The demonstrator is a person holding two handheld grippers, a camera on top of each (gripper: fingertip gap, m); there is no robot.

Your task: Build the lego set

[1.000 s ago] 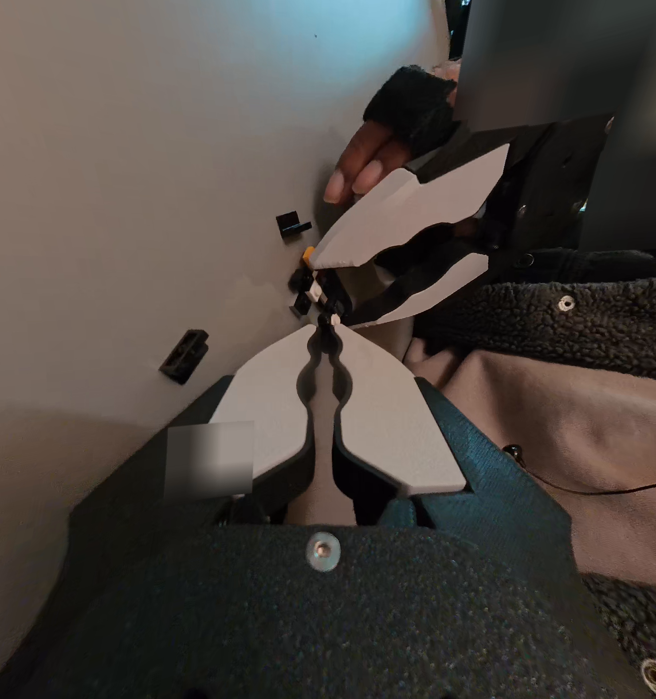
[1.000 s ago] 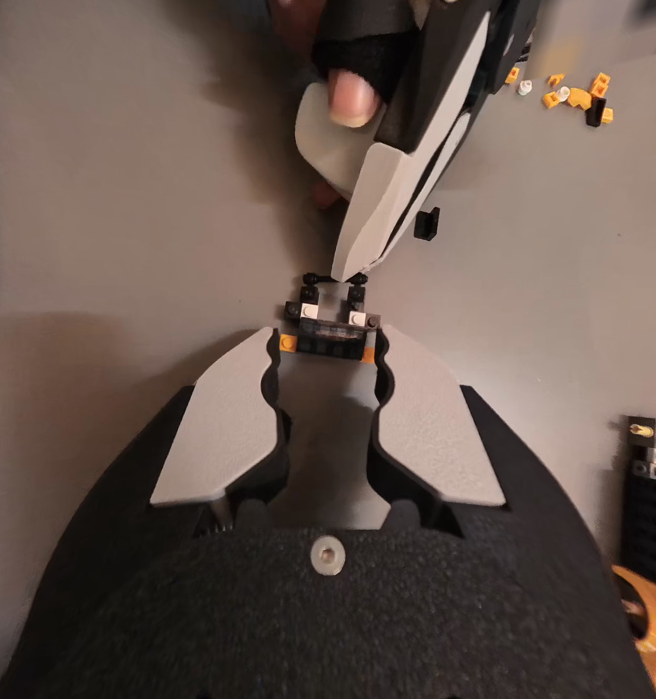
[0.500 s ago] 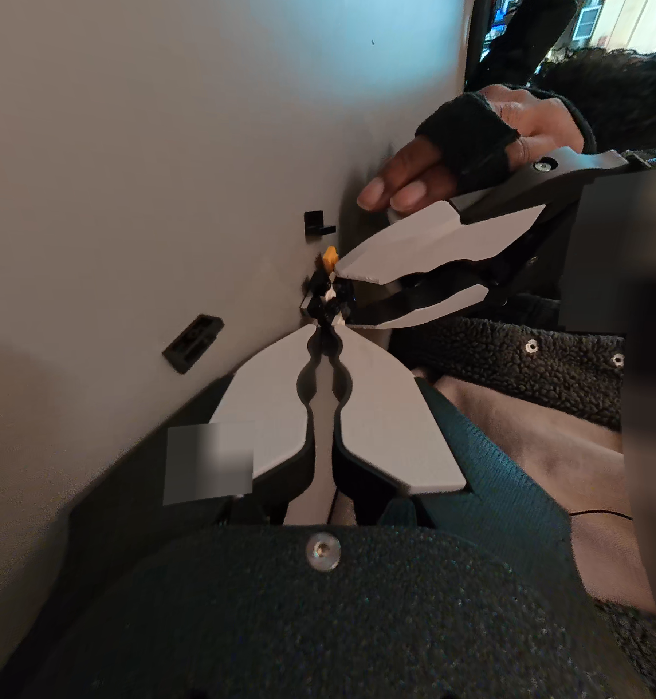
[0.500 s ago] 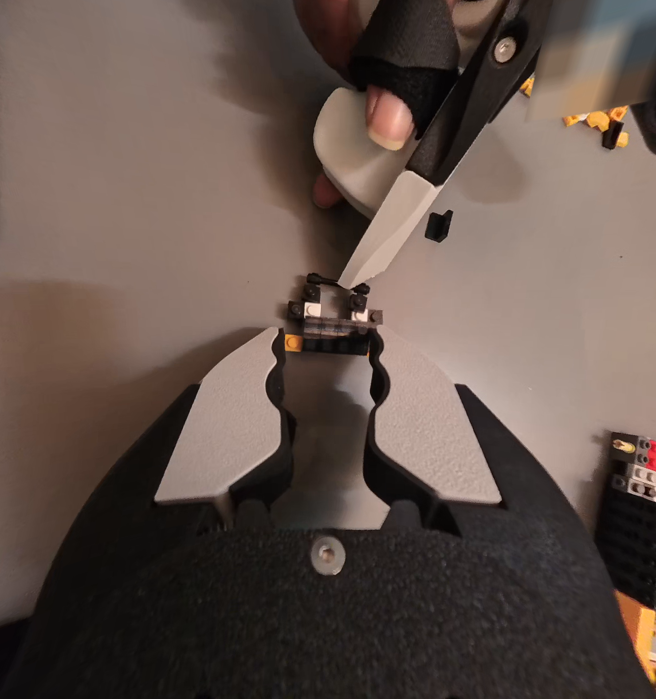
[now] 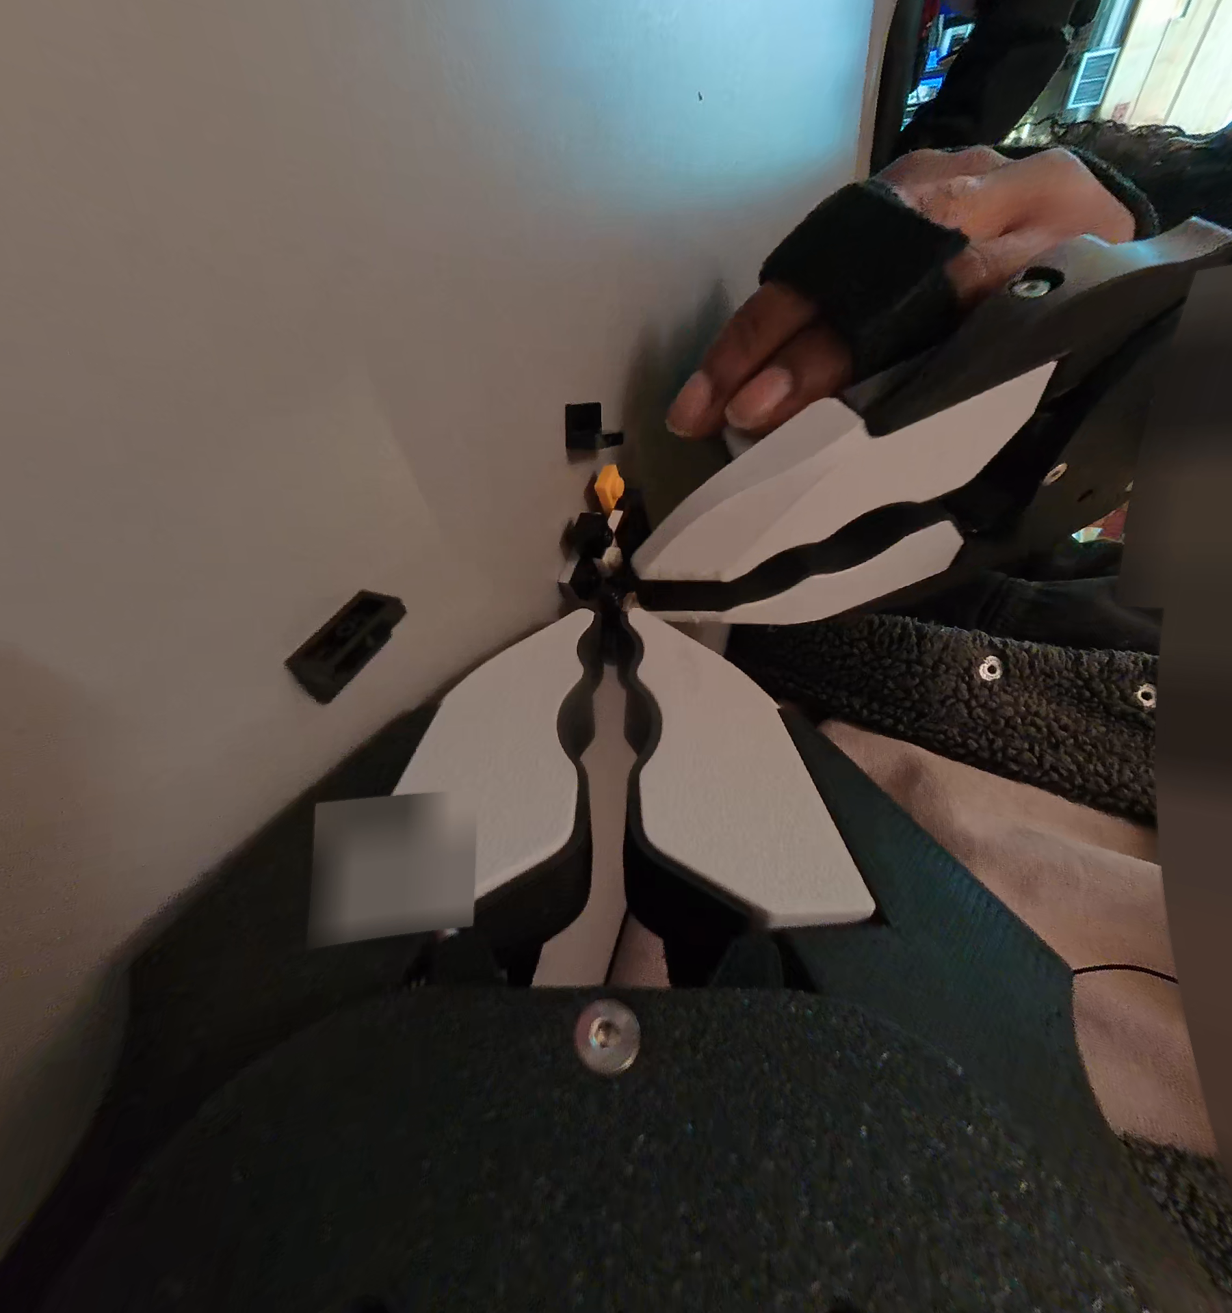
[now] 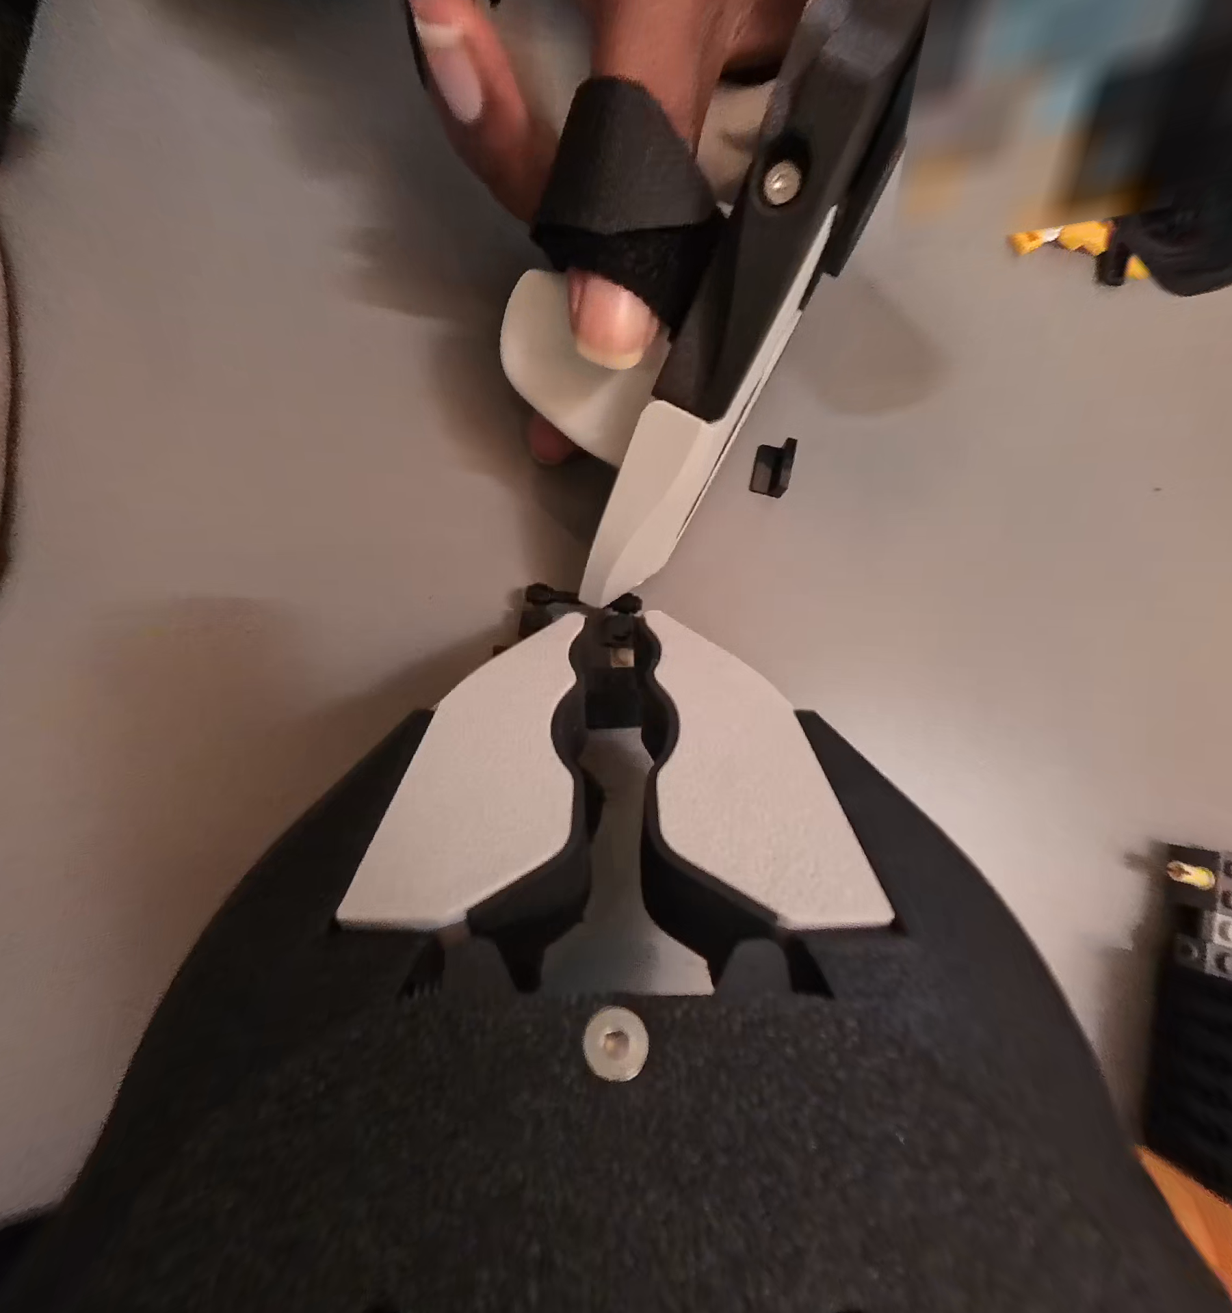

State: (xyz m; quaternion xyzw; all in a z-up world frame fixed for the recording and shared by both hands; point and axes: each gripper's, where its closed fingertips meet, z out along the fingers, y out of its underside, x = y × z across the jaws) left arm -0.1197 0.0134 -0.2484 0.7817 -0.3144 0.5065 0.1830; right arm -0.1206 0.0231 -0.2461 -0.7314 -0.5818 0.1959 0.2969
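1. The little lego model (image 6: 616, 657) sits on the grey table (image 6: 243, 426), just above the middle of the right wrist view. It is mostly black, with small white bits and an orange bit.
2. The right tongs (image 6: 616, 622) are closed on the lego model. Their two tips squeeze one black end of it.
3. The left tongs (image 5: 609, 614) are closed too. They pinch a thin black bar (image 6: 563, 598) at the top edge of the model. In the right wrist view they come in from 1 o'clock.
4. The model looks long from side to side in the right wrist view, from 9 o'clock to 3 o'clock. Its bar side seems to point to 12 o'clock. Most of it is hidden, so I am not sure.
5. To do this step well, I think the right tongs should hold the model steady. The left tongs should push the bar on slowly and straight.
6. A hard push could tip the model or pop the bar off.
7. A loose black piece (image 6: 773, 465) lies nearby at 1 o'clock. A flat black piece (image 5: 346, 643) lies apart at 9 o'clock in the left wrist view.
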